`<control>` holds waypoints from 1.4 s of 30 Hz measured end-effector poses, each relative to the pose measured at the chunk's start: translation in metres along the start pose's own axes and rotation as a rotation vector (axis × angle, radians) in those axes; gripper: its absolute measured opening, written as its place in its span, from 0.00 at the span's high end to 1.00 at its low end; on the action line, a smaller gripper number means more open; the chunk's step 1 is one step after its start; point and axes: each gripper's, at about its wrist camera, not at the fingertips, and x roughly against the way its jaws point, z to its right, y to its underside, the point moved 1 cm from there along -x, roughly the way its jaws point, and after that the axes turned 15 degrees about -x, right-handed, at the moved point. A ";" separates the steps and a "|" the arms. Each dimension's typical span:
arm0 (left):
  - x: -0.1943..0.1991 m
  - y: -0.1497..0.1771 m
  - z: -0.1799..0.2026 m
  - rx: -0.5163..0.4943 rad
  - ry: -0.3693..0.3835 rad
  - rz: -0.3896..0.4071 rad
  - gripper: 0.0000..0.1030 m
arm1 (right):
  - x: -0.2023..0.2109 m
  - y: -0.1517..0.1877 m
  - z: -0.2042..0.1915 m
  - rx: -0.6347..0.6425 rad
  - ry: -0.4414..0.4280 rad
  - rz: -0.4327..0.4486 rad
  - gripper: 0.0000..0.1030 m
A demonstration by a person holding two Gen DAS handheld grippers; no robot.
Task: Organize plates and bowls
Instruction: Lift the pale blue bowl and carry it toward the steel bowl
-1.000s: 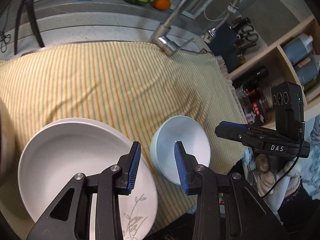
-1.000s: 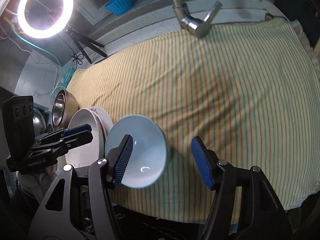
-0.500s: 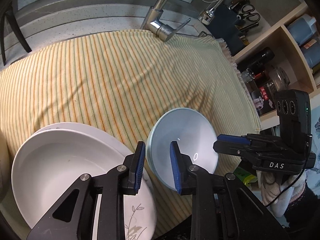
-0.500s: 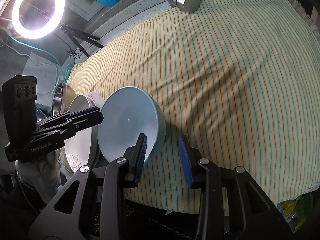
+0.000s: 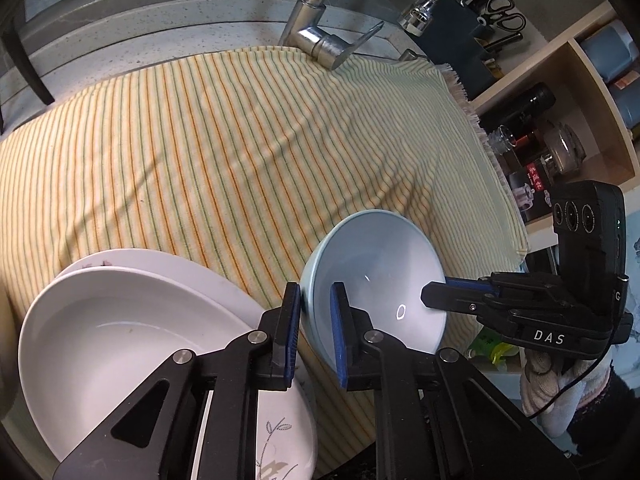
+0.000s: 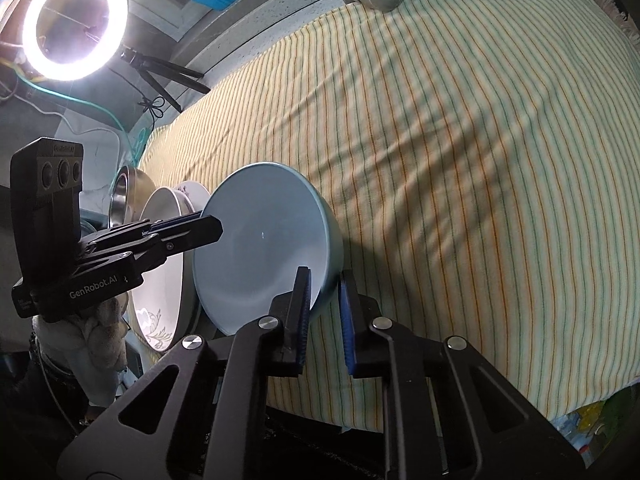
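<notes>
A light blue bowl (image 5: 380,272) is held tilted above the striped cloth (image 5: 240,140), near its front edge. My left gripper (image 5: 314,336) is shut on the bowl's left rim. My right gripper (image 6: 323,316) is shut on its right rim, and the bowl (image 6: 260,256) shows in that view too. The right gripper also shows in the left wrist view (image 5: 460,294), and the left gripper in the right wrist view (image 6: 192,232). White plates (image 5: 132,328) are stacked just left of the bowl and show edge-on in the right wrist view (image 6: 160,264).
A steel bowl (image 6: 128,196) stands beyond the plates at the far left. A tap (image 5: 320,36) rises at the cloth's back edge. Shelves with bottles (image 5: 540,148) stand to the right. A ring light (image 6: 74,20) shines at the back left.
Both grippers have closed from open onto opposite rims of the blue bowl. The bowl has tilted and come up off the cloth.
</notes>
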 end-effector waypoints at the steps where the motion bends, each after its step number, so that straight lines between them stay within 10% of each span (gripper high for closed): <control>1: 0.000 0.000 0.000 0.001 0.000 0.002 0.87 | 0.000 0.000 0.000 -0.003 0.000 0.000 0.86; 21: 0.049 0.001 -0.015 0.067 -0.012 0.143 0.87 | 0.024 -0.017 -0.042 0.073 -0.013 0.053 0.88; 42: 0.142 0.060 -0.078 0.276 -0.145 0.322 0.87 | -0.001 -0.022 -0.177 0.339 -0.099 0.005 0.88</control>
